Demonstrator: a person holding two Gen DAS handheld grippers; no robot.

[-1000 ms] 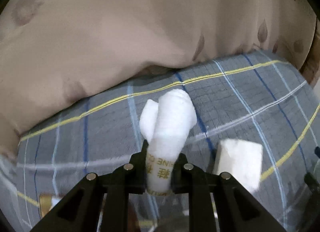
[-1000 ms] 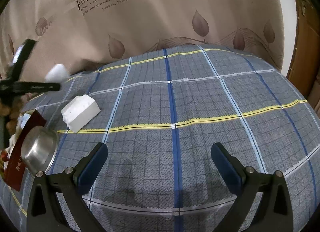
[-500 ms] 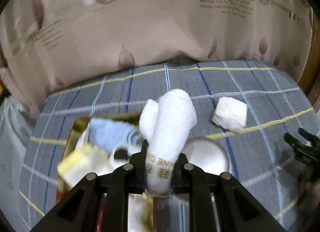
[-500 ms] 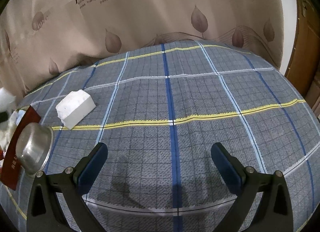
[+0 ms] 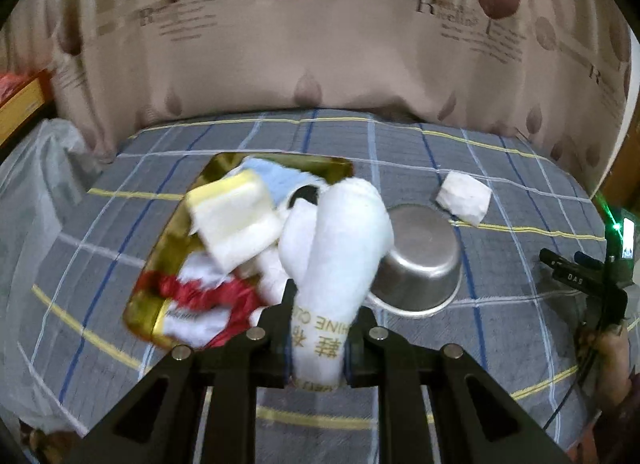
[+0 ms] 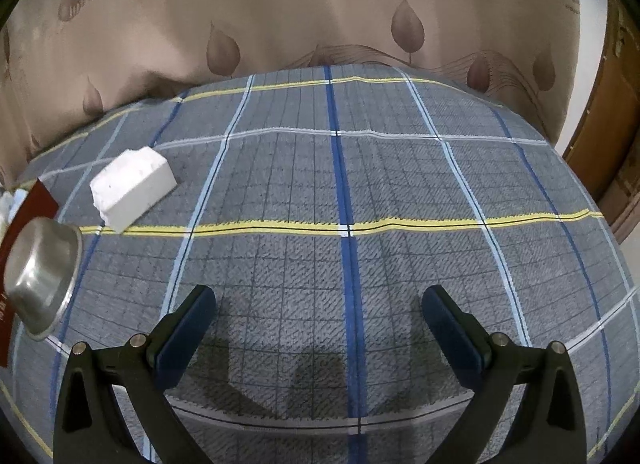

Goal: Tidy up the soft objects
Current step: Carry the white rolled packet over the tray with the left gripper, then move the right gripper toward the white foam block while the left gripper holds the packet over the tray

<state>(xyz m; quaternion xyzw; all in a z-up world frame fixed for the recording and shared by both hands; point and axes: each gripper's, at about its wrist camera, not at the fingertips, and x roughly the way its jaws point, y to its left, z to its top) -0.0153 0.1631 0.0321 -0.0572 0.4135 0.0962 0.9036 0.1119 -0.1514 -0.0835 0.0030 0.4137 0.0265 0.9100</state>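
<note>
Through the left wrist camera, my left gripper (image 5: 318,348) is clamped on a rolled white towel (image 5: 340,248) by its banded end, so the soft roll stands up over the gold tray (image 5: 340,165) already heaped with soft things. I judge the drop comes next. The metal bowl (image 5: 420,260) sits just beside the tray's right edge, crowding that side; the white sponge block (image 5: 464,197) lies apart on the plaid cloth (image 5: 520,336).

Through the right wrist camera, my right gripper (image 6: 320,328) hangs spread wide and empty over bare cloth, with plenty of room. The block lies far left, near the bowl.
</note>
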